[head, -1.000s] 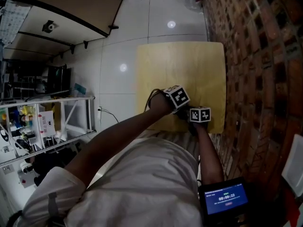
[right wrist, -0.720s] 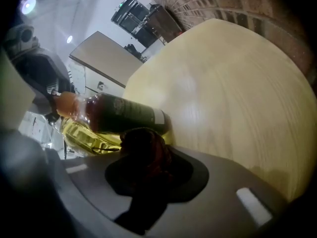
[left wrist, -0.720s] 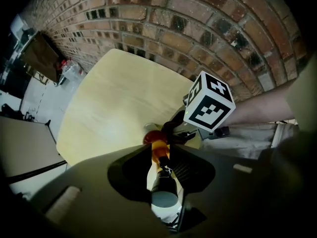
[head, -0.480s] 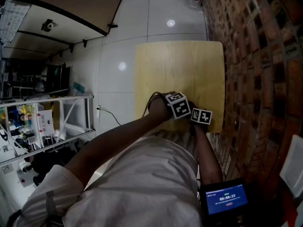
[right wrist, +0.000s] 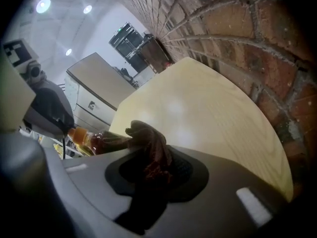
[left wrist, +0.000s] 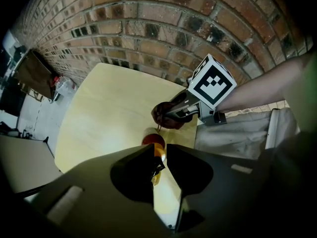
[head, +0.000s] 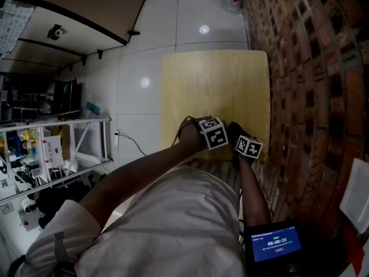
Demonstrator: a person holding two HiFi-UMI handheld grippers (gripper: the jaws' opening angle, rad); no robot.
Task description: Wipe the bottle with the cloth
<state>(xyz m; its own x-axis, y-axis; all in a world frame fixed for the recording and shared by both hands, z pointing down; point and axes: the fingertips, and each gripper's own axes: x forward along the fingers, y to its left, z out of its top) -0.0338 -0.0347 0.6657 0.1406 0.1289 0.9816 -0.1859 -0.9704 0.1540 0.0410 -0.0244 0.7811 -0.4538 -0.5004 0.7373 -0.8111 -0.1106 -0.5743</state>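
A small bottle (left wrist: pixel 153 139) with a dark red body and an orange cap (left wrist: pixel 158 154) hangs over the near edge of the yellow table (head: pixel 213 85). My left gripper (left wrist: pixel 159 153) is shut on its neck and cap. The bottle (right wrist: pixel 101 141) lies roughly level, with its body pointing towards my right gripper. A dark red-brown cloth (right wrist: pixel 148 150) is bunched between the jaws of my right gripper (right wrist: pixel 151 155), which is shut on it. The cloth (left wrist: pixel 166 117) touches the bottle's far end. In the head view, both marker cubes (head: pixel 214 133) hide the bottle and the cloth.
A brick wall (head: pixel 311 68) runs close along the table's right side. White tiled floor (head: pixel 144 56) lies to the left, with a metal shelf rack (head: pixel 52 149) of small items. A lit screen (head: pixel 275 242) sits at the person's waist.
Both grippers have drawn back towards the table's near edge. The right marker cube has tilted and shifted slightly to the right.
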